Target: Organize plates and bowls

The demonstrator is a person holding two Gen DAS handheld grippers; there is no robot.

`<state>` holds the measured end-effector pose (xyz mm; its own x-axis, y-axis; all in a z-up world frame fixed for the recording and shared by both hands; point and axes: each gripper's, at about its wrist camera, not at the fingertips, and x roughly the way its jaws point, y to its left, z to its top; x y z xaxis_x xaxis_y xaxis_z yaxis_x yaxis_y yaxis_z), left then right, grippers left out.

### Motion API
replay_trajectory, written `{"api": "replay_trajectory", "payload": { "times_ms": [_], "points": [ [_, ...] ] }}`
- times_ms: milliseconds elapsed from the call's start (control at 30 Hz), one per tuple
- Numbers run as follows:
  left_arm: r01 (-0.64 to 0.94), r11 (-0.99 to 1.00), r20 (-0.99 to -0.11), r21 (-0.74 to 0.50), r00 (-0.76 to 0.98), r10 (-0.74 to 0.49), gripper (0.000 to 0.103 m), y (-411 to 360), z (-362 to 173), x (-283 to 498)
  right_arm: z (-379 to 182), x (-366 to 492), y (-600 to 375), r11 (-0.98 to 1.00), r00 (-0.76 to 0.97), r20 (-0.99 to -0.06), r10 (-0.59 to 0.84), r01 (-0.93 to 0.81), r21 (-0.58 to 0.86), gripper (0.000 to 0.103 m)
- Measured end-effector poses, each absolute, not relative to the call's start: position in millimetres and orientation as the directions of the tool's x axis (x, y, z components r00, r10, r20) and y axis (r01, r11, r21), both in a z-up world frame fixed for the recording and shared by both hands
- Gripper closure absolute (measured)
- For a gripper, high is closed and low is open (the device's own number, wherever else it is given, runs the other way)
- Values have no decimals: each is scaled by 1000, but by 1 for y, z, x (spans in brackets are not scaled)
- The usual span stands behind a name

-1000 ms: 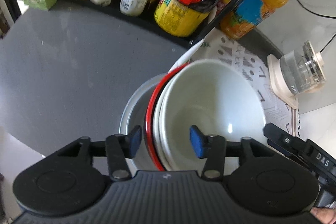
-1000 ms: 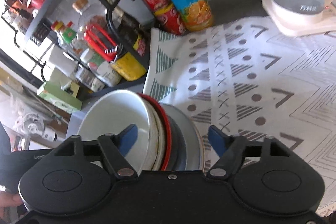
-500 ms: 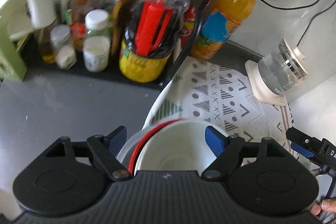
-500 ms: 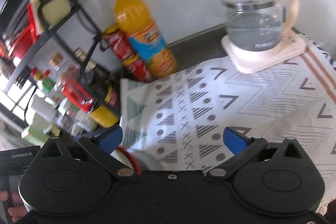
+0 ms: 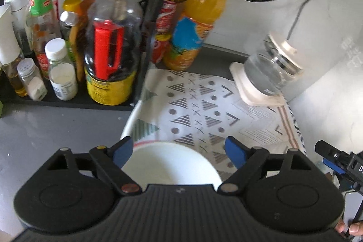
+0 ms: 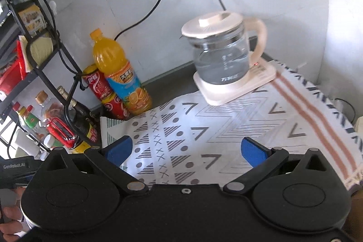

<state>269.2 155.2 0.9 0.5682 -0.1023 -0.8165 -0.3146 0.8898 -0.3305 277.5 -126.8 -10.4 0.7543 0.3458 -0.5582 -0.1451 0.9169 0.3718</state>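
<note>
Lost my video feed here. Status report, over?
Left gripper open above the white bowl, not gripping. Right gripper open, empty, over the patterned mat. Glass kettle stands at the mat's far edge.

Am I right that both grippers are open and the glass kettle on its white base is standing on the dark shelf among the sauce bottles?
Not quite. The glass kettle on its white base stands on the patterned cloth, as the right wrist view shows. The left gripper and right gripper are indeed open.
</note>
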Motion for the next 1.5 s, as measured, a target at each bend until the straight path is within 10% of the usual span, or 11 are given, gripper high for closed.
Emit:
{"api": "replay_trajectory", "payload": {
  "times_ms": [1500],
  "points": [
    [-50,971,-713,-234,688,-136,1,41,53,53,0,32,-164,974,860,-480,173,-77,214,0]
  ]
}}
